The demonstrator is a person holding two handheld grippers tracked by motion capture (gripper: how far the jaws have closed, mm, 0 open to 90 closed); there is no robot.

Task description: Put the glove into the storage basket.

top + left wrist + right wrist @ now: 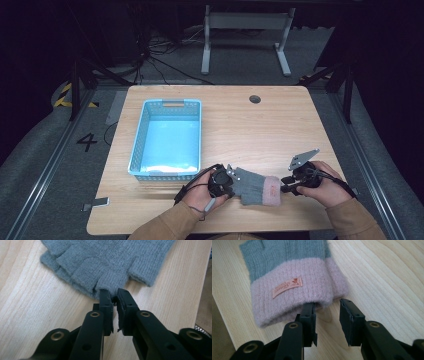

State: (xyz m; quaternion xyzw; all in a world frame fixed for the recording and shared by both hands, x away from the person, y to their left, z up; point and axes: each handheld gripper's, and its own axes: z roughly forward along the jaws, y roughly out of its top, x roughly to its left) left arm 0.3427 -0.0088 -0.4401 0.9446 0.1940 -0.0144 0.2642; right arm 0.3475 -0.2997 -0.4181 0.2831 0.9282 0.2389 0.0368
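a light blue plastic basket (148, 131) with slotted walls stands on the left half of the tabletop (250, 130), its long side running away from the person, and its pale floor looks bare. the glove (252, 186) lies flat near the front edge of the tabletop, just right of the basket's near corner and between the two hands. it is a fingerless knit glove, grey over the palm and the short finger stubs, with a fuzzy pink cuff (294, 287) that carries a small salmon-coloured label (287, 287) with dark script too small to read. its stubs point toward the left gripper (114, 295), its cuff toward the right gripper (327, 306). in the left gripper view the jaws stand almost together, with only a thin slit between them, and their tips pinch the edge of one grey finger stub. in the right gripper view the jaws stand well apart; one tip touches or slips just under the cuff's hem, the other stands on bare wood beside the cuff, and the pads do not press on the knit. the tabletop is light wood with a clear grain and a round cable hole (255, 99) near its far edge. around it lies grey carpet; a white table frame (246, 37) stands behind, dark cables (160, 57) trail over the floor, yellow and black tape (64, 95) marks the left, and the far room is dark.
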